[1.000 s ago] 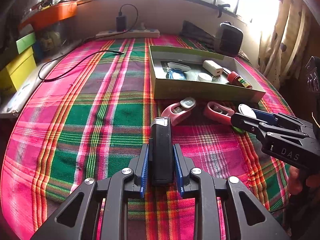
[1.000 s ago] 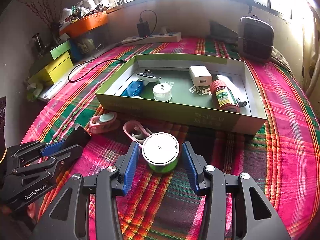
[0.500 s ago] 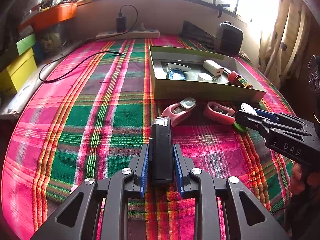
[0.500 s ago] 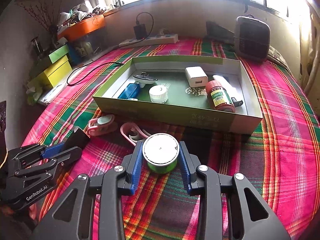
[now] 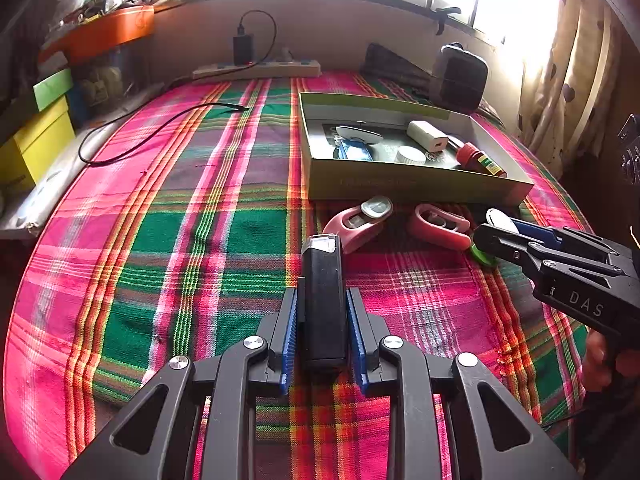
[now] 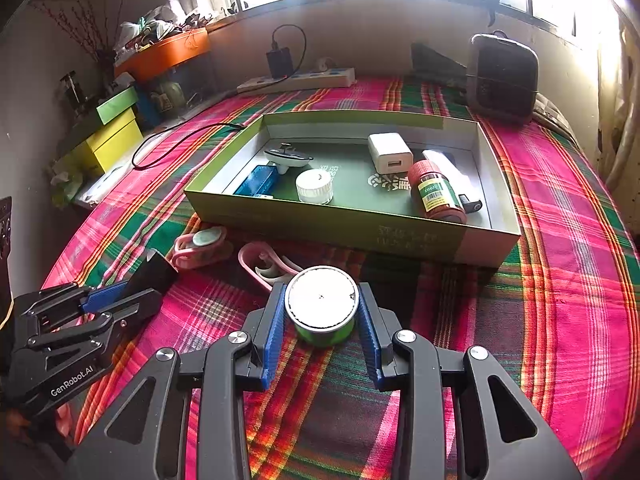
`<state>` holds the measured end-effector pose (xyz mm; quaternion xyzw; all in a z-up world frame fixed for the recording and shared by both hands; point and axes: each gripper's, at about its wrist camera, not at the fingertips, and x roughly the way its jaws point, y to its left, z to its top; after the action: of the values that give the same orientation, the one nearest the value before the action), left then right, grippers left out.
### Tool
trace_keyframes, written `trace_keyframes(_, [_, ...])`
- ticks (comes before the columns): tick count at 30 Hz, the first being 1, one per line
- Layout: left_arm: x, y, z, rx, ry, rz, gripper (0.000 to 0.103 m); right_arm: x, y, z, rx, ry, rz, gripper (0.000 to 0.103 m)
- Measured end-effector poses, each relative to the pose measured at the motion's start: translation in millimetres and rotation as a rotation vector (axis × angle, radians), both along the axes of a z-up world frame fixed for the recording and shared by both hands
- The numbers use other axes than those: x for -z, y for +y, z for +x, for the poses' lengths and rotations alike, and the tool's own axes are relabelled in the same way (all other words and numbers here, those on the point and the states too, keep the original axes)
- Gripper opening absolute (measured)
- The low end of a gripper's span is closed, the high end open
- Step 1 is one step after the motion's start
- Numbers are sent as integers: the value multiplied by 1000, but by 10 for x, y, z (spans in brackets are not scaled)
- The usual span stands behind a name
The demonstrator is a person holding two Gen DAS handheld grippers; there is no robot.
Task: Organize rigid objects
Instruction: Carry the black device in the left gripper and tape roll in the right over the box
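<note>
Only in right wrist view: right gripper (image 6: 321, 314) clamped on green spool (image 6: 322, 308), near green box (image 6: 420, 236) holding white charger (image 6: 389, 153), red bottle (image 6: 436, 193). Left gripper (image 5: 322, 322) clamped on black device (image 5: 323, 296).

Home bedroom, plaid bedspread (image 5: 224, 240), curtain (image 5: 576, 80)

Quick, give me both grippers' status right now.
Left gripper: closed on the black device.
Right gripper: closed on the green tin, pads against its sides.
</note>
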<state>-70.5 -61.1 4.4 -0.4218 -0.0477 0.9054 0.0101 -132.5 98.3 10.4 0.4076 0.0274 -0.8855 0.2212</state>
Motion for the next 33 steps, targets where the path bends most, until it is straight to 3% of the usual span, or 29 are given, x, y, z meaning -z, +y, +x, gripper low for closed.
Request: trace_keyframes(33, [-326,70,5,32,75,-28,22,-246,95,74,10,58,-15,35])
